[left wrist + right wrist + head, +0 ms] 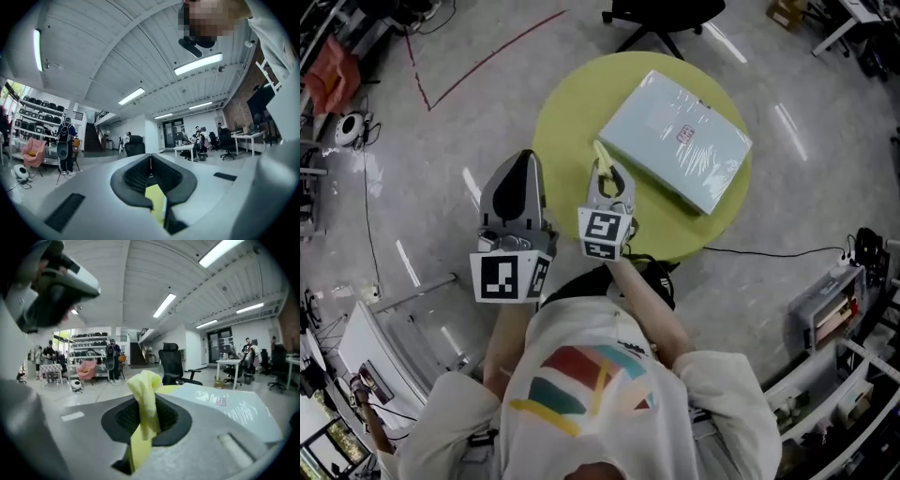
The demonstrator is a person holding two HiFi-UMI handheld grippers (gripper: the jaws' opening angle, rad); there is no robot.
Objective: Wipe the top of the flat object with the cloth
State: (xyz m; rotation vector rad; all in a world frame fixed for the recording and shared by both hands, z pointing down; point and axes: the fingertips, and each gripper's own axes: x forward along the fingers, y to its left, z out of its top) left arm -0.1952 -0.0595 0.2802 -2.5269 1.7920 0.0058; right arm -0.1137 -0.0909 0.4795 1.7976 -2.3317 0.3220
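Observation:
A flat pale blue-green package [675, 141] in shiny wrap lies on the round yellow-green table [572, 112], toward its right side. My right gripper [606, 173] is shut on a yellow cloth [601, 153], just left of the package's near corner. In the right gripper view the cloth [144, 392] sticks up out of the right gripper [146, 401], and the package [229, 406] lies ahead to the right. My left gripper [524, 157] is held over the table's left edge. Its jaws meet with nothing between them in the left gripper view [151, 158].
A black office chair [661, 19] stands beyond the table. A black cable [769, 251] runs across the floor to boxes and gear at the right [834, 309]. Red tape lines [478, 66] mark the floor at the upper left. People and desks show far off in both gripper views.

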